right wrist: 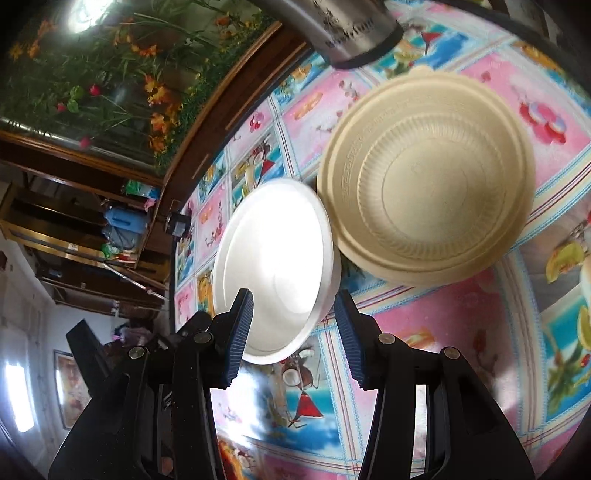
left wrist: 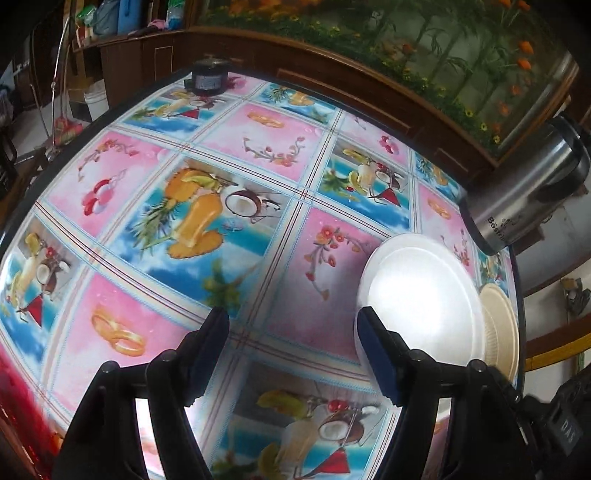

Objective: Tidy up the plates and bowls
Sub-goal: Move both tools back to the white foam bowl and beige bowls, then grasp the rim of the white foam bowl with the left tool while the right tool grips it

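Note:
A white plate lies on the patterned table at the right, with a beige bowl touching its far right side. My left gripper is open and empty over the table, its right finger at the plate's left rim. In the right wrist view the white plate and the beige ribbed bowl lie side by side, rims touching. My right gripper is open, its jaws either side of the plate's near rim, not closed on it.
A steel thermos stands at the table's right edge, and shows in the right wrist view behind the bowl. A small black pot sits at the far table edge. A wooden cabinet with an aquarium runs behind the table.

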### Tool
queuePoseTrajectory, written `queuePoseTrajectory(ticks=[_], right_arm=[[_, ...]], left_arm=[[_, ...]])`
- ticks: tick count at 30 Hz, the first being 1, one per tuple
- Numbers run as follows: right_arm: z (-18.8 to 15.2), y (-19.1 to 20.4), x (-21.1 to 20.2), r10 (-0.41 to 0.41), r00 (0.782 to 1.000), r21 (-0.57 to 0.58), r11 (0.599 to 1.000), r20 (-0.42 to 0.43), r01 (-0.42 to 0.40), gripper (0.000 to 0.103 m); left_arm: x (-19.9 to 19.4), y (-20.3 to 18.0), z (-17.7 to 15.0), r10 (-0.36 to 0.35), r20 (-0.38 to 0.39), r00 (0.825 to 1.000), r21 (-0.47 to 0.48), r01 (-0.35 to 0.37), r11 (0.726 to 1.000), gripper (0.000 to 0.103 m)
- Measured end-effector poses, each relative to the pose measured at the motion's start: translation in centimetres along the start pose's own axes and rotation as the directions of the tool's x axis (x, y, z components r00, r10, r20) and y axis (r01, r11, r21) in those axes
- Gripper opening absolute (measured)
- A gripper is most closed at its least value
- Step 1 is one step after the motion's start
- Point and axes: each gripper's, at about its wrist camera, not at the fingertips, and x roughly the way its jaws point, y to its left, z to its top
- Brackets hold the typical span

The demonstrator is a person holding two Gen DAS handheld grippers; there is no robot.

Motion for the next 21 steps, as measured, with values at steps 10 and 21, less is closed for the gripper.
queuePoseTrajectory(ticks=[10, 21], right_arm=[[-0.4, -0.2, -0.1, 0.052, 0.998, 0.013, 0.999, 0.018, -0.053, 0.046], [-0.8, -0.6, 1.1, 0.052, 0.999, 0.025, 0.998, 0.015, -0.053, 0.046]], left_arm=[[-0.9, -0.5, -0.2, -0.112, -0.019, 0.994, -0.01, 0.112, 0.994, 0.074], [1.8, -2.0, -1.6, -0.082, -0.032, 0.996, 0.05, 0.084, 0.995, 0.074]])
